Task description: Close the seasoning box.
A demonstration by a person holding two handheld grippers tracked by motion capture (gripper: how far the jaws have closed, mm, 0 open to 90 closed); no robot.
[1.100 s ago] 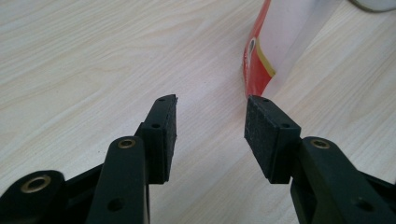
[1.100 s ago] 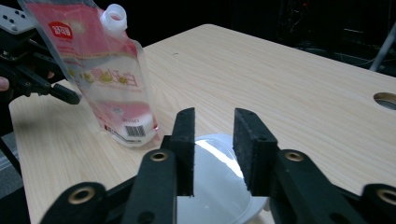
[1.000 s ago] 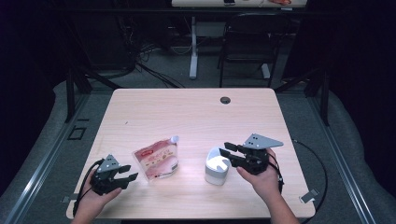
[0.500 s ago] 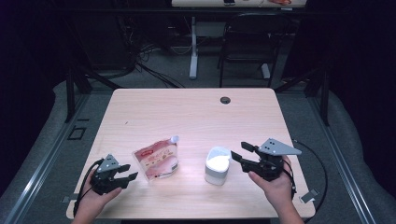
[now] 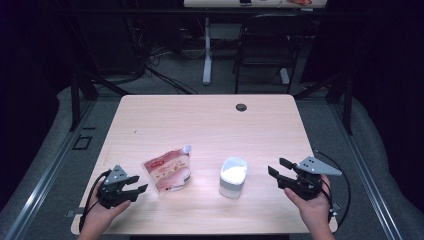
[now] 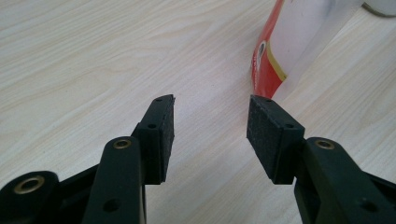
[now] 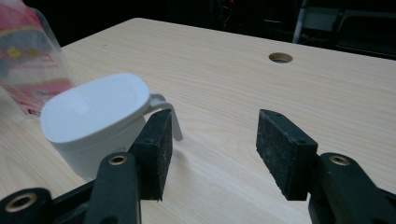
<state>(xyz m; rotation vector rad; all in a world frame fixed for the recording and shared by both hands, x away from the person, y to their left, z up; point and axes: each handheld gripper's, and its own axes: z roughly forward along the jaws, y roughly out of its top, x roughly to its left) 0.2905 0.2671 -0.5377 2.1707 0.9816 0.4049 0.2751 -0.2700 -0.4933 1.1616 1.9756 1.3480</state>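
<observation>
A white lidded container (image 5: 233, 176) (image 7: 95, 128) with a small side handle stands on the wooden table (image 5: 210, 125), right of centre near the front. A red and clear refill pouch (image 5: 168, 170) (image 6: 275, 42) with a spout stands to its left. My right gripper (image 5: 280, 171) (image 7: 214, 142) is open, a short way right of the container, with nothing between its pads. My left gripper (image 5: 135, 184) (image 6: 210, 128) is open near the front left edge, just left of the pouch, and holds nothing.
A round cable hole (image 5: 241, 107) (image 7: 280, 57) sits near the table's far edge. Beyond the table stand a chair (image 5: 262, 45) and a desk leg (image 5: 206, 50) on dark floor with cables. A hand (image 5: 312, 210) holds each gripper at the front edge.
My right gripper has pulled back to the right, away from the white container, and now stands apart from it. The left gripper, pouch and container have stayed put.
</observation>
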